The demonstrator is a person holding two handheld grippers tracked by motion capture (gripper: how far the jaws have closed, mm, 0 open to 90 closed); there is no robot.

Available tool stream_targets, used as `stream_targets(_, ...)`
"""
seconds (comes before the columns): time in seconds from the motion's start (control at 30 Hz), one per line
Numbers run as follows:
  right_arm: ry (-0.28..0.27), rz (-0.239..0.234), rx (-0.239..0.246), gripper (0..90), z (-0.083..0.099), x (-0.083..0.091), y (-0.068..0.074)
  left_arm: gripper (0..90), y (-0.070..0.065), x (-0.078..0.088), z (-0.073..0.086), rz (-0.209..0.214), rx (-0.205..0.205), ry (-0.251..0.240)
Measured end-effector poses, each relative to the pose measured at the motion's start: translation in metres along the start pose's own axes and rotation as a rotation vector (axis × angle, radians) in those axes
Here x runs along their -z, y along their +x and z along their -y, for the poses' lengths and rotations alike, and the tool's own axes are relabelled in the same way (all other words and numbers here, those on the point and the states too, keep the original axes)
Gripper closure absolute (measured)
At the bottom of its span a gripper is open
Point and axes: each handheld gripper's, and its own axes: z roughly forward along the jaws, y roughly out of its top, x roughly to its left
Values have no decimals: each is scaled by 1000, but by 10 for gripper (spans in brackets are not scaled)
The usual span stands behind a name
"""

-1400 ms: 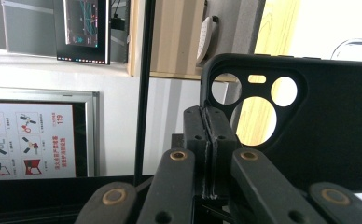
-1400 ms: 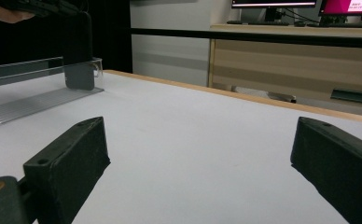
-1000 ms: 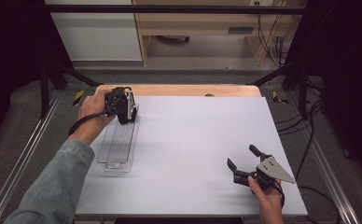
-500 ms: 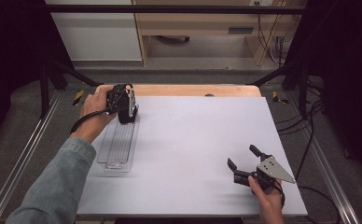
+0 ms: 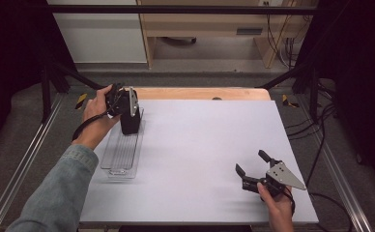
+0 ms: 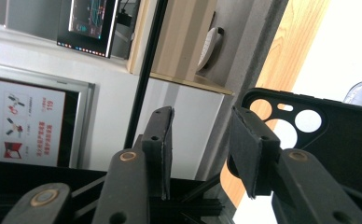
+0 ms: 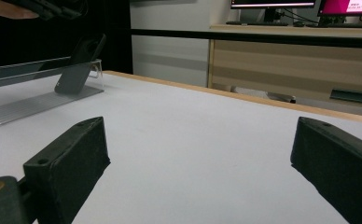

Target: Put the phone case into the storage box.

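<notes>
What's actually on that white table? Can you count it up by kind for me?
Black phone case: 1
Clear ridged tray: 1
Hand-held grippers: 2, left gripper and right gripper
Total: 4

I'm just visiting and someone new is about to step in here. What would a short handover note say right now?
Left tongs: at the far end of the clear tray, jaws have just been opening, with nothing between them in the left gripper view. The black phone case sits just beside one jaw.
Right tongs: open, holding nothing, low over the white table near its right front corner.
Done: the phone case stands leaning at the tray's far end, as the right gripper view shows.
Left: probably draw the left tongs clear without knocking the case over. I can't tell whether the jaw touches it.
</notes>
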Motion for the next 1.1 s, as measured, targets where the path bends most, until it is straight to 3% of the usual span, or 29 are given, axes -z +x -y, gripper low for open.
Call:
stream_targets(0.5, -2, 1, 0, 44, 0, 0, 0, 450, 5, 5, 6, 64, 199, 4)
stream_targets(0.77, -2, 1, 1, 44, 0, 0, 0, 363, 5, 8, 7, 83, 313, -24)
stream_targets(1.1, -2, 1, 0, 44, -1, 0, 0, 307, 4, 12, 2, 110, 379, -44)
